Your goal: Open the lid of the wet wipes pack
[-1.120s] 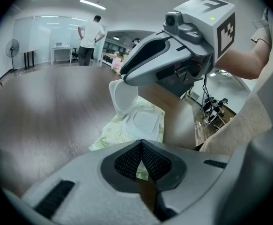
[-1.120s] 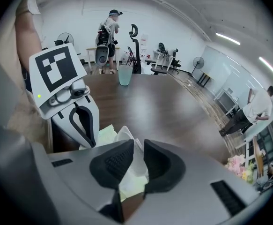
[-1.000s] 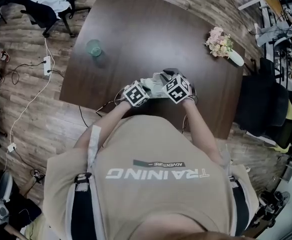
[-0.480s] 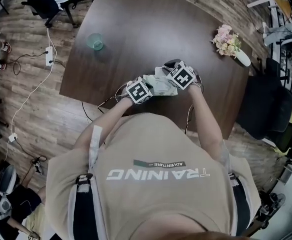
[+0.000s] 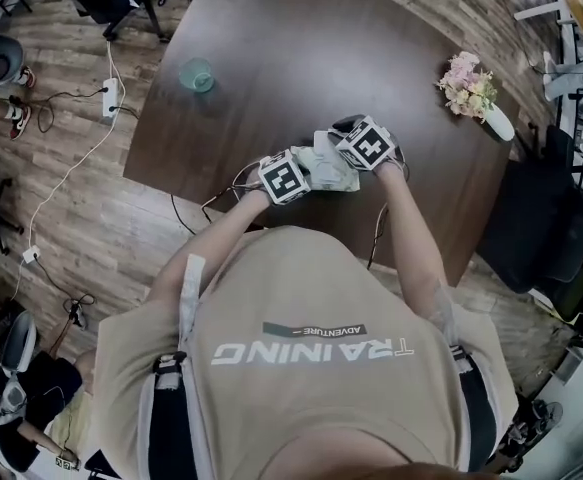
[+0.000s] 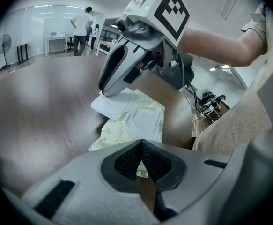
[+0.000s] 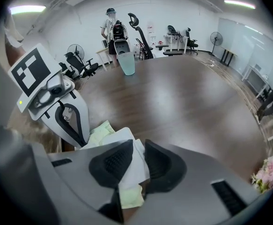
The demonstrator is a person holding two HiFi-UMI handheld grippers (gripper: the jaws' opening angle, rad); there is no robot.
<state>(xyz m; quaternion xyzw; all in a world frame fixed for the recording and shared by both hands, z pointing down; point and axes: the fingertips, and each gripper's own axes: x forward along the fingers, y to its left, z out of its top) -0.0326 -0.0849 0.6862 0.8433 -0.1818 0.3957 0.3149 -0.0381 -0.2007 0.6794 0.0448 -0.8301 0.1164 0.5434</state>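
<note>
Wet wipes pack (image 5: 333, 173), a soft pale green one with a leafy pattern, is lying near the front edge of the big dark brown wooden worktop (image 5: 271, 58), right in front of the person. Any words on it are too small to read. The pack's thin white lid flap (image 6: 112, 104) is partly lifted off the top of the pack. An oval shape is showing on the pack just beside the flap.

The left tongs (image 6: 141, 146) are clenching one end of the pack, with their two black pads pressed together on its edge. The right tongs (image 7: 137, 149) are pointing steeply down and pinching the white lid flap, which is sitting between their two black pads. The two tongs are working close to each other, one on each side of the pack. Each one is carrying a cube with black and white square markers.

The person is wearing a beige T-shirt (image 5: 311, 298). Big white letters on it are spelling "TRAINING", and a small dark strip next to them is saying "ADVENTURE". Both are showing upside down in the head view.

A see-through teal cup (image 5: 197, 73) is standing far back on the left of the worktop, well apart from the pack. A bunch of pink flowers in a white vase (image 5: 468, 83) is sitting near the right edge. A white power strip (image 5: 111, 96) is lying on the wooden floor beside the worktop.
</note>
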